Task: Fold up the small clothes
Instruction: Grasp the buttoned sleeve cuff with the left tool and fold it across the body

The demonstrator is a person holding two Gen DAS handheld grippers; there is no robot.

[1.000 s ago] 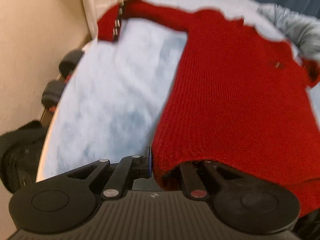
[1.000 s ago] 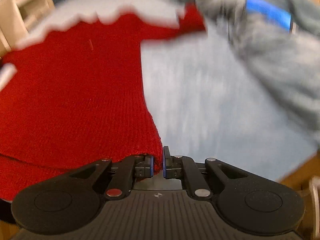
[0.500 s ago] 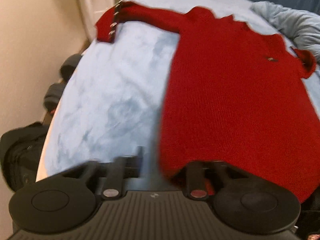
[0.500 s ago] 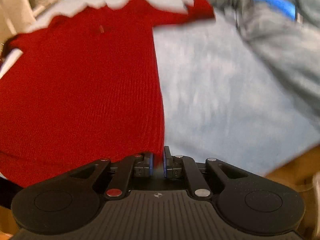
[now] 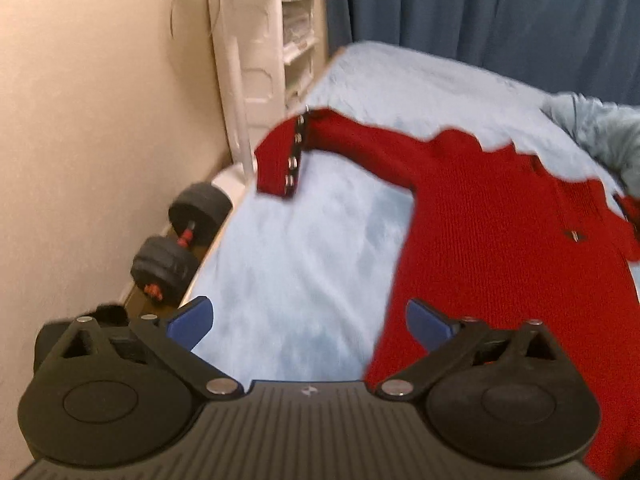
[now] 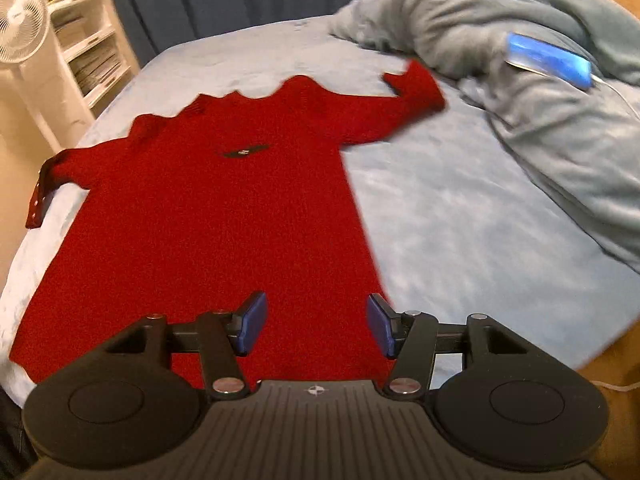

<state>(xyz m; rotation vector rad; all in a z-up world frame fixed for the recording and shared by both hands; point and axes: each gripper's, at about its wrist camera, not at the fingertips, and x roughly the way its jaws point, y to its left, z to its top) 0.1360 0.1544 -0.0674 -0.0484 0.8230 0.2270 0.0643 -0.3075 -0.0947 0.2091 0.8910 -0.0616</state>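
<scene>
A red knit sweater (image 6: 216, 216) lies flat on the light blue bed (image 6: 460, 216), both sleeves spread out, neck far from me. In the left wrist view the sweater (image 5: 500, 232) fills the right side; its left sleeve ends in a buttoned cuff (image 5: 282, 162). My left gripper (image 5: 308, 320) is open and empty above the bed, near the sweater's left hem corner. My right gripper (image 6: 314, 322) is open and empty above the hem near its right corner.
A grey-blue blanket (image 6: 540, 80) is heaped at the right with a blue phone (image 6: 548, 60) on it. A white fan (image 6: 20, 28) and shelves (image 5: 296, 28) stand at the left. Black dumbbells (image 5: 184, 240) lie on the floor by the wall. Dark curtain behind.
Both grippers were shut on the sweater's hem corners; both have opened, let go and lifted back. The sweater now lies flat on the bed.
</scene>
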